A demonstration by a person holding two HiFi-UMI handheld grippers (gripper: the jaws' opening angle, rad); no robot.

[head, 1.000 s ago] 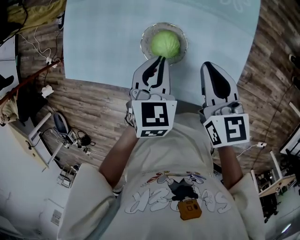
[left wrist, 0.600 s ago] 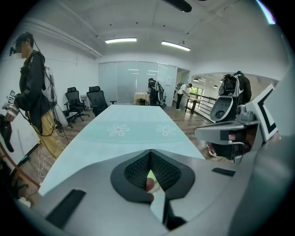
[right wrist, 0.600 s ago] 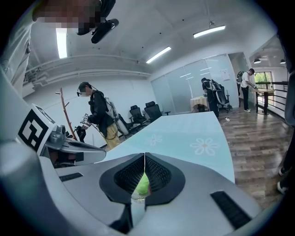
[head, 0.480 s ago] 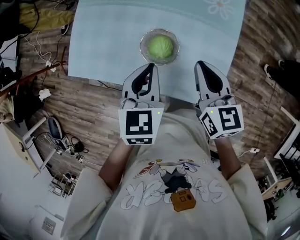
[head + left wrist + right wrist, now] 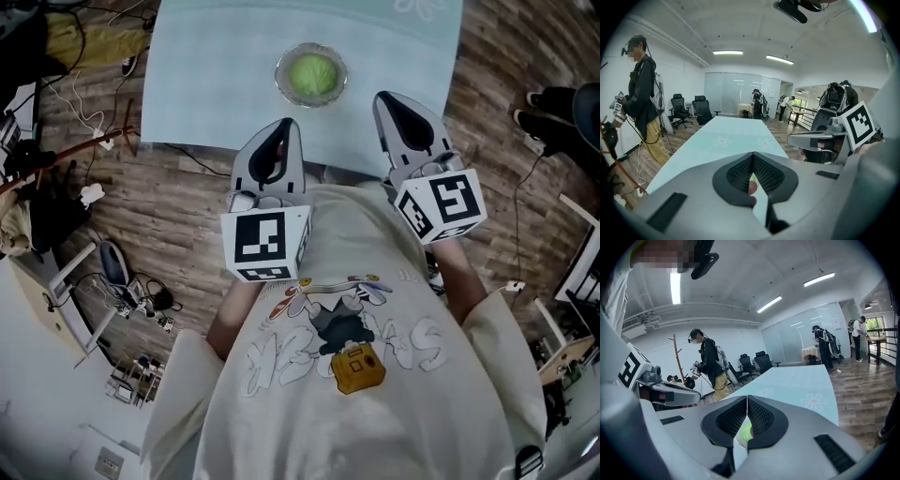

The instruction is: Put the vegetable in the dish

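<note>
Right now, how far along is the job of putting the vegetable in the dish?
Done: the green cabbage lies inside the glass dish on the table. In hand: nothing; the left claw and right claw are both shut, empty, apart from the dish. Left: apparently nothing.

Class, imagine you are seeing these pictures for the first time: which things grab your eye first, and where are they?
A round green vegetable sits in a clear glass dish on the pale blue-green table, top centre of the head view. Nearer the person, the grey left gripper and right gripper are both shut and empty, with bold black-and-white marker cubes behind them.
</note>
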